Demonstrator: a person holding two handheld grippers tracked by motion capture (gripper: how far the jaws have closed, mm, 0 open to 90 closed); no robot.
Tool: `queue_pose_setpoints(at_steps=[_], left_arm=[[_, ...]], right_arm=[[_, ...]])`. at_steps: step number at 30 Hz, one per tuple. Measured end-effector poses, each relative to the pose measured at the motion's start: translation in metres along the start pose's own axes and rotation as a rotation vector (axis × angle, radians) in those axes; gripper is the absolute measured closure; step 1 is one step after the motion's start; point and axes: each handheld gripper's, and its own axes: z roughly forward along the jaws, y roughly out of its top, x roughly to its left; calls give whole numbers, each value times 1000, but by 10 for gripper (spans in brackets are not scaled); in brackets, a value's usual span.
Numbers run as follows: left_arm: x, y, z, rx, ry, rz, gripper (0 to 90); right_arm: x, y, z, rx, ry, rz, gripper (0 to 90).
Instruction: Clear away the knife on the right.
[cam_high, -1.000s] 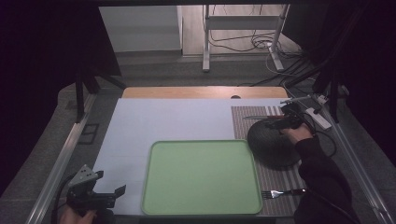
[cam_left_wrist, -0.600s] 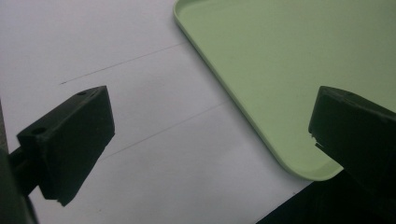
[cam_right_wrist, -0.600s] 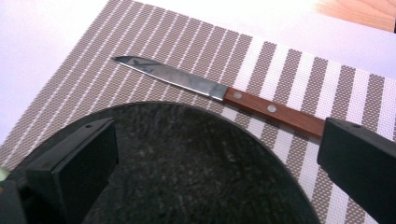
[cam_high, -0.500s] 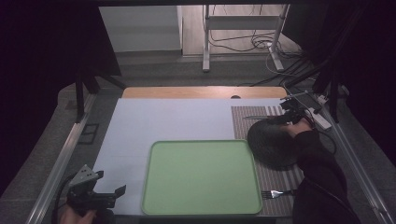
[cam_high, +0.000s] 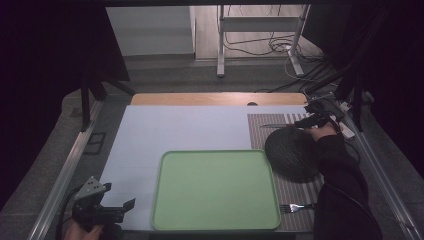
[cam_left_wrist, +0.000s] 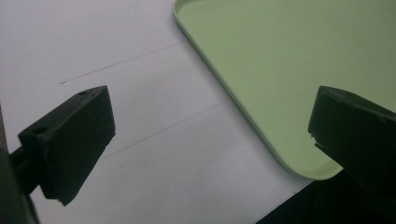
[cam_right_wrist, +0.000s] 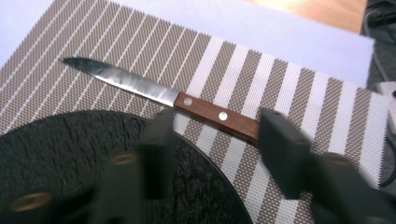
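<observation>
A knife (cam_right_wrist: 159, 95) with a brown wooden handle and steel blade lies on the striped placemat (cam_right_wrist: 289, 93), just beyond a black textured plate (cam_right_wrist: 70, 154). My right gripper (cam_right_wrist: 217, 140) hovers open right over the handle's end, its jaws blurred. From above, the knife (cam_high: 280, 125) lies at the mat's far edge with the right gripper (cam_high: 316, 121) at its handle, beside the plate (cam_high: 292, 152). My left gripper (cam_high: 120, 210) is open low at the table's near left corner, by the green tray (cam_high: 216, 220); between its jaws are white table and the tray's corner (cam_left_wrist: 299, 158).
A fork (cam_high: 296, 206) lies on the near end of the striped placemat (cam_high: 300, 190). The white sheet (cam_high: 175, 130) covers the table's middle and left. A power strip and cables (cam_high: 345, 127) lie off the table's right edge.
My right gripper has edged toward the knife's handle at the far side of the plate. The left gripper has barely moved.
</observation>
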Motion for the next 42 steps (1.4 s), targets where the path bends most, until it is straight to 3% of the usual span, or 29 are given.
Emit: queue_pose_setpoints(at_steps=[1, 3, 7, 23, 29, 34, 42], left_arm=[[0, 0, 0, 2, 0, 3, 13], [0, 0, 0, 2, 0, 4, 14], [-1, 0, 0, 1, 0, 4, 15], [0, 0, 1, 5, -2, 2, 17], [-1, 0, 0, 3, -3, 9, 17], [-1, 0, 1, 5, -2, 12, 17], [-2, 1, 1, 11, -2, 20, 17]], right_arm=[[-2, 0, 2, 3, -10, -4, 718], [-6, 1, 4, 7, -22, 0, 798], [-13, 2, 7, 7, -28, 3, 894], [-38, 5, 30, -1, -67, 32, 894], [-38, -1, 33, 25, -54, 20, 894], [-39, -8, 32, 42, -31, 37, 894], [-31, -11, 26, 91, -19, 15, 895]])
